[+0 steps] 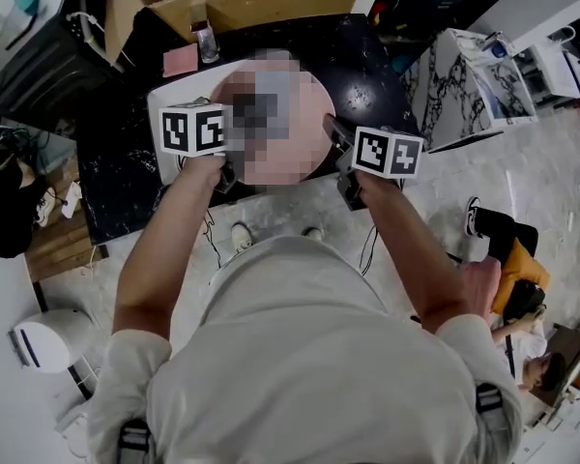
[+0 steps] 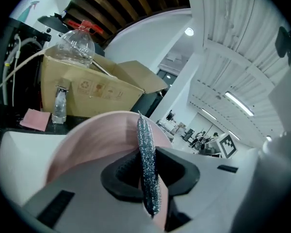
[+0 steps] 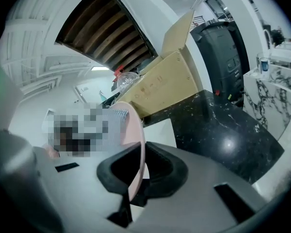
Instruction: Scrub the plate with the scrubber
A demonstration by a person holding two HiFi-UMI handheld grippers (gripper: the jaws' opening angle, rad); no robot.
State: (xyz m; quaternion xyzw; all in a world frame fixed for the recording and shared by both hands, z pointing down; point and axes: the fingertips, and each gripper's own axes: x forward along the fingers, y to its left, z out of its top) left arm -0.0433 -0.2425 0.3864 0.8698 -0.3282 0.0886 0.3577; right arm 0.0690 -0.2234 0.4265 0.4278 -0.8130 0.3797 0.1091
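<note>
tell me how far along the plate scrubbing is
Done: both things are picked up. The right gripper is shut on the pink plate at its rim, and the left gripper is shut on the silvery scrubber. In hand: the scrubber sits at the plate's face, seemingly touching it. Left: the scrubbing itself. How much is already scrubbed cannot be told.

Head overhead, gripper views close (plate [image 1: 314, 114] shared)

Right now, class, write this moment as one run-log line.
left tongs: shut on scrubber | right tongs: shut on plate rim | scrubber: at plate's face, contact unclear
</note>
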